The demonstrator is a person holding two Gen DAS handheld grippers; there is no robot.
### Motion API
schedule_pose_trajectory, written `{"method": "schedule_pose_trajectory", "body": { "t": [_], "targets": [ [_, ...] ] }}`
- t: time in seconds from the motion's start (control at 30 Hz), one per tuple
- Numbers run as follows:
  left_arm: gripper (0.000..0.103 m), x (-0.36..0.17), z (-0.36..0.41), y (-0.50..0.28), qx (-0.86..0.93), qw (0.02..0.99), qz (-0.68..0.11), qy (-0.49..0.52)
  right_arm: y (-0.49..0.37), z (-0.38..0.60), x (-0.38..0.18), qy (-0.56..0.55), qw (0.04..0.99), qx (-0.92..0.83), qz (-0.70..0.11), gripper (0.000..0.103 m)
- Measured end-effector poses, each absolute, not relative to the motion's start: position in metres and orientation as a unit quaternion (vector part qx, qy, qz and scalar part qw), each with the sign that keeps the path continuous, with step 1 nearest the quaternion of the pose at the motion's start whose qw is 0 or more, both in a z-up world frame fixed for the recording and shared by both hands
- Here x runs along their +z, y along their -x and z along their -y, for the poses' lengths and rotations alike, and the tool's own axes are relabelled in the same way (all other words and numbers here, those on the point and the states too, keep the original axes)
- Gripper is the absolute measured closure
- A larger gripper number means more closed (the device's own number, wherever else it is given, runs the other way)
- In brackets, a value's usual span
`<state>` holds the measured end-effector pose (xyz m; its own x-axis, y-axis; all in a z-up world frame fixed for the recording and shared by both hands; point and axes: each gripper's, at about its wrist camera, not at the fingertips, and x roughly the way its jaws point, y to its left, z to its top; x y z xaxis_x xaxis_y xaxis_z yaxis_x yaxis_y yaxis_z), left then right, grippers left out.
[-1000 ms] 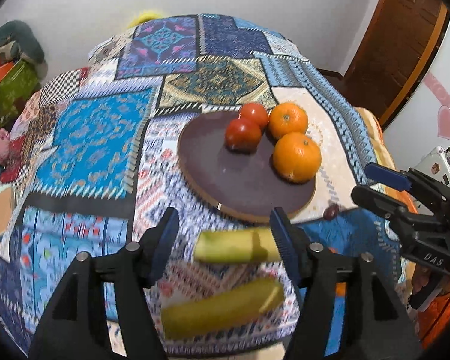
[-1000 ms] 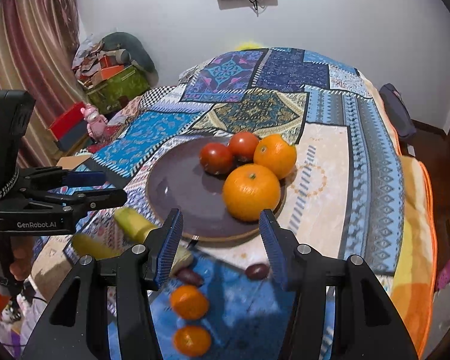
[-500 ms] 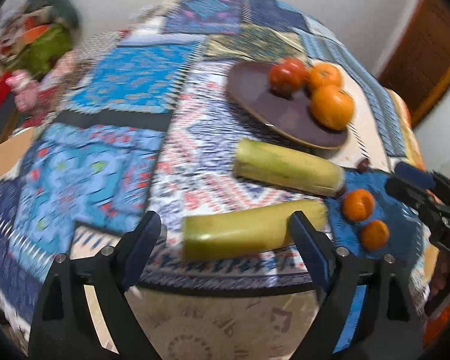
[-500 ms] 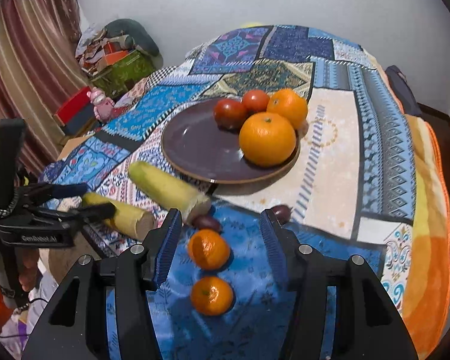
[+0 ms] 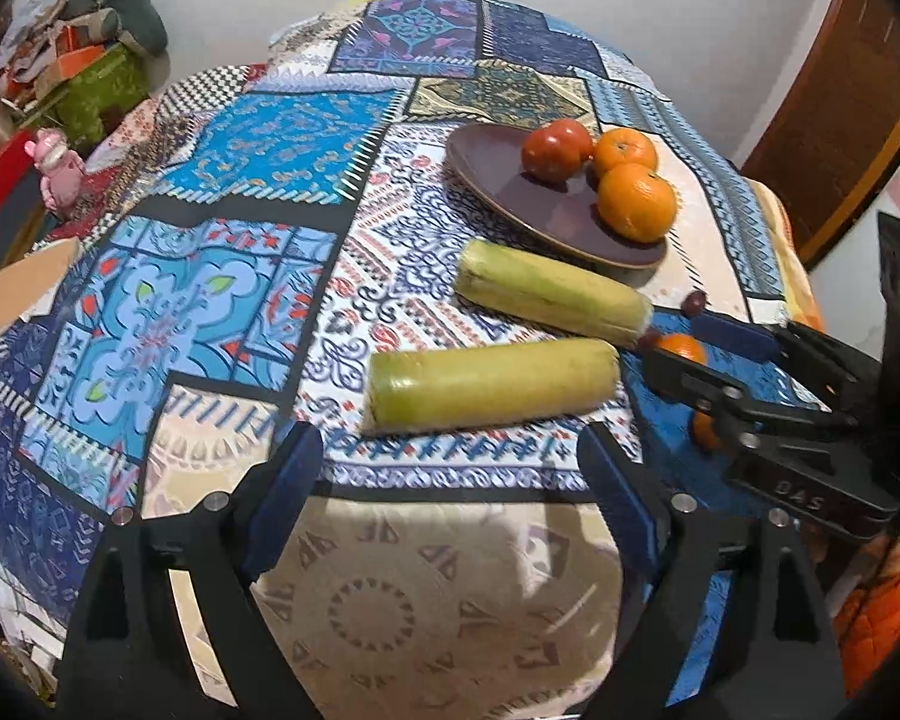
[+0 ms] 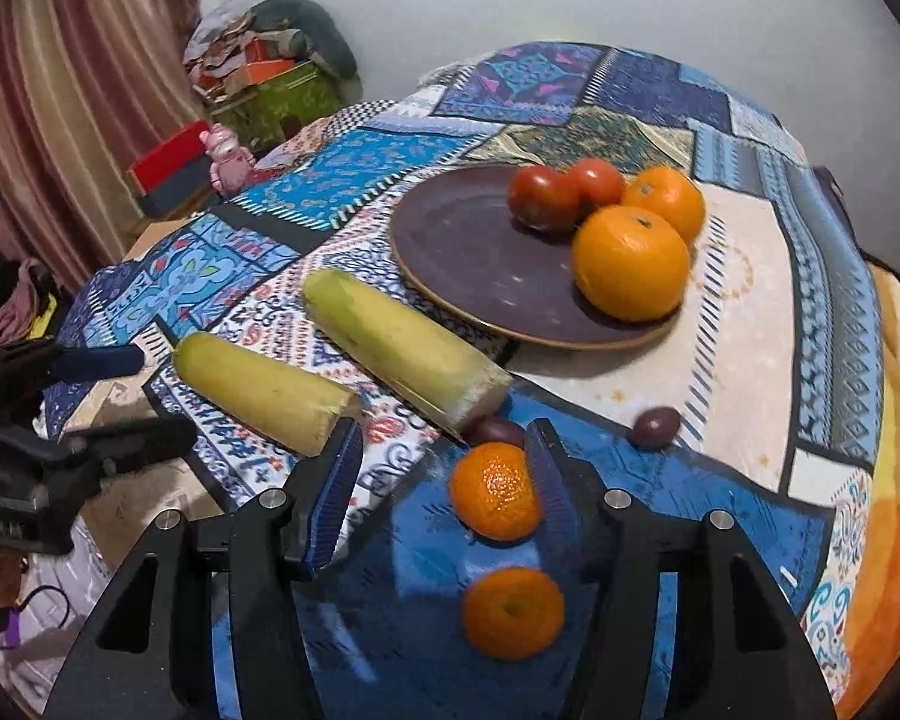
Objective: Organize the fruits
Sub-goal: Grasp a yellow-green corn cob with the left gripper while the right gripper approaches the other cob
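Fruit count: two oranges and two tomatoes on the plate; two mandarins, two dark plums and two yellow-green pieces on the patchwork cloth.
Left gripper: jaws spread wide, empty; the piece it held a second ago now lies on the cloth.
Right gripper: jaws just widening, nearer mandarin between them, unpressed.
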<state>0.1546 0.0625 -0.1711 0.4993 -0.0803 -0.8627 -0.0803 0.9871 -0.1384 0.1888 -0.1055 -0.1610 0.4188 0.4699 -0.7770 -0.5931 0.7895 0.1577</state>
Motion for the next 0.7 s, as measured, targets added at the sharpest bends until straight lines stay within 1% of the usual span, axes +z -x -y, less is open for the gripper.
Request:
{"method": "schedule_pose_trajectory", "body": {
  "t": [0.23, 0.7],
  "targets": [
    [0.028, -0.18, -0.061, -0.157, -0.03, 0.849, -0.516, 0.108, -0.19, 0.092, -0.165, 0.1, 0.841, 0.315, -0.428, 0.049],
    [0.028, -0.187, -0.08, -0.186, 0.005, 0.84, -0.521, 0.151, -0.186, 0.079, -0.169, 0.137, 0.841, 0.322, -0.412, 0.049]
  ]
}}
